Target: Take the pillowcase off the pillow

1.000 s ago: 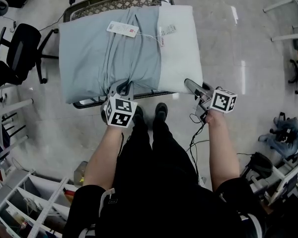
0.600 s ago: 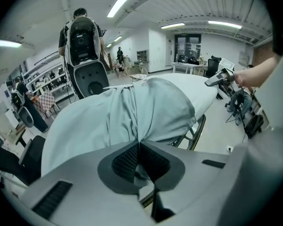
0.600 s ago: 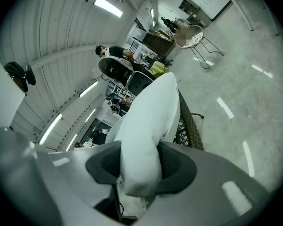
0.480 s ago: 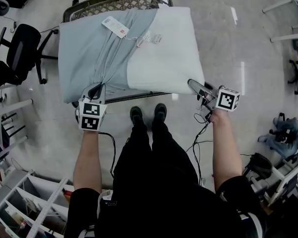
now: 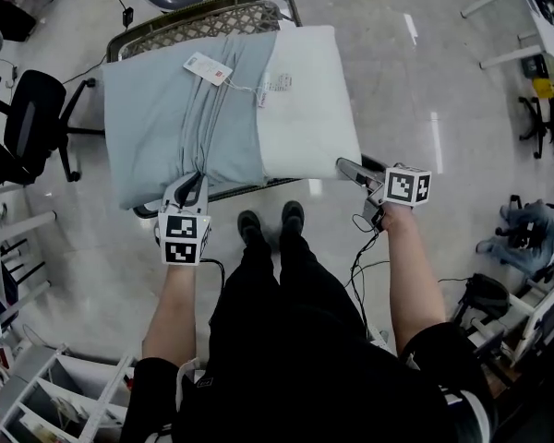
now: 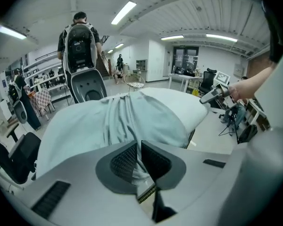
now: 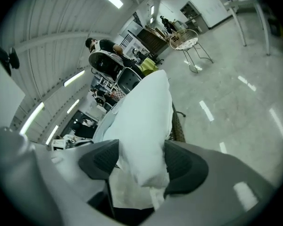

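Pinching bunched pillowcase [image 5: 166,127], the left tool [image 5: 192,183] sits almost closed, jaws just eased slightly. The right tool [image 5: 343,166], jaws just widening, grips the bare pillow [image 5: 309,109] corner. Pillowcase lies left of it, so it should slide off leftward.

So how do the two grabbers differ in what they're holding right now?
The left gripper's jaws are nearly together, pinching a thin bunch of grey-blue pillowcase. The right gripper's jaws stand wide around the thick white pillow corner. The left jaws have just eased open only slightly, while the right have opened much further. Both grip at the edge nearest the person.
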Demonstrator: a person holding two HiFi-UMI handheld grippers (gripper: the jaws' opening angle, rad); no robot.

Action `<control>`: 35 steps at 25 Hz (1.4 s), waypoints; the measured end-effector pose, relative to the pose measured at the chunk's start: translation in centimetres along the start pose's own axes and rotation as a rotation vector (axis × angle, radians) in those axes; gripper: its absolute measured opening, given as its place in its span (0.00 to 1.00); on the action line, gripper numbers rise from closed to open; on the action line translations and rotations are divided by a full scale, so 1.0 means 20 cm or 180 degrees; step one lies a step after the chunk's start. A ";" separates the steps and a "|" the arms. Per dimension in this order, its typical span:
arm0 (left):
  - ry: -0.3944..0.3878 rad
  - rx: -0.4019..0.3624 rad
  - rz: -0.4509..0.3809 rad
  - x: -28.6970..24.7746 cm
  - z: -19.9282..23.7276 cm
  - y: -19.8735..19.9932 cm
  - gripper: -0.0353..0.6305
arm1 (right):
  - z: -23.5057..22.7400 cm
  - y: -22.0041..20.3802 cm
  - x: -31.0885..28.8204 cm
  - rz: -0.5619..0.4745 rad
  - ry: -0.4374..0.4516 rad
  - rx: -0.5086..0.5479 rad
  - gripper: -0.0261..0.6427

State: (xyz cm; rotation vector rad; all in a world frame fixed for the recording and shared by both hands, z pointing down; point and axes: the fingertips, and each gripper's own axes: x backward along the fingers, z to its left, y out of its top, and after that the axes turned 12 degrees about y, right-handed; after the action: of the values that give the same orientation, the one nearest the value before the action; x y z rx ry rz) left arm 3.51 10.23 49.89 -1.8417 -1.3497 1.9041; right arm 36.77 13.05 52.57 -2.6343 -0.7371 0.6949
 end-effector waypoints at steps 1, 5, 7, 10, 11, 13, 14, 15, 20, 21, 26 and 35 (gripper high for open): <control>0.0002 0.0024 -0.0071 0.03 0.02 0.04 0.10 | -0.01 0.02 0.03 -0.0001 -0.0174 0.0100 0.51; -0.0056 0.0049 -0.0252 0.10 0.13 0.16 0.10 | 0.02 0.14 0.12 -0.0181 -0.0542 0.0332 0.53; -0.0092 0.0014 -0.0298 0.10 0.18 0.19 0.10 | 0.10 0.17 0.08 -0.0233 -0.0565 0.0415 0.55; -0.0161 -0.0010 -0.0368 0.10 0.23 0.26 0.10 | 0.24 0.22 -0.03 -0.0277 -0.0562 0.0581 0.55; -0.0194 -0.0026 -0.0384 0.09 0.24 0.29 0.10 | 0.27 0.24 -0.07 -0.0272 -0.0584 0.0631 0.55; -0.0281 -0.0052 -0.0391 0.08 0.25 0.32 0.10 | 0.30 0.26 -0.14 -0.0264 -0.0617 0.0690 0.55; -0.0333 -0.0052 -0.0380 0.08 0.24 0.34 0.09 | 0.32 0.28 -0.17 -0.0272 -0.0605 0.0707 0.55; -0.0387 -0.0042 -0.0368 0.07 0.24 0.36 0.09 | 0.34 0.29 -0.20 -0.0282 -0.0582 0.0721 0.55; -0.0484 0.0017 -0.0459 -0.04 0.27 0.50 0.09 | 0.33 0.41 -0.31 -0.0250 -0.0618 0.0791 0.55; -0.0488 0.0003 -0.0458 -0.09 0.28 0.54 0.09 | 0.31 0.45 -0.33 -0.0229 -0.0641 0.0812 0.55; -0.0486 0.0005 -0.0263 -0.44 0.32 0.73 0.29 | 0.09 0.71 -0.46 -0.0058 -0.0713 0.0829 0.63; -0.0320 0.0119 0.0334 -1.07 0.36 0.95 0.45 | -0.43 1.08 -0.77 0.0423 -0.0625 0.0523 0.82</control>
State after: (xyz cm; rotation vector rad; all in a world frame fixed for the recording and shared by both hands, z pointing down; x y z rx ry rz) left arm 10.66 -18.33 50.92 -1.8565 -1.2600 2.0851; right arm 38.36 -14.52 56.30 -2.5057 -0.5330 1.0178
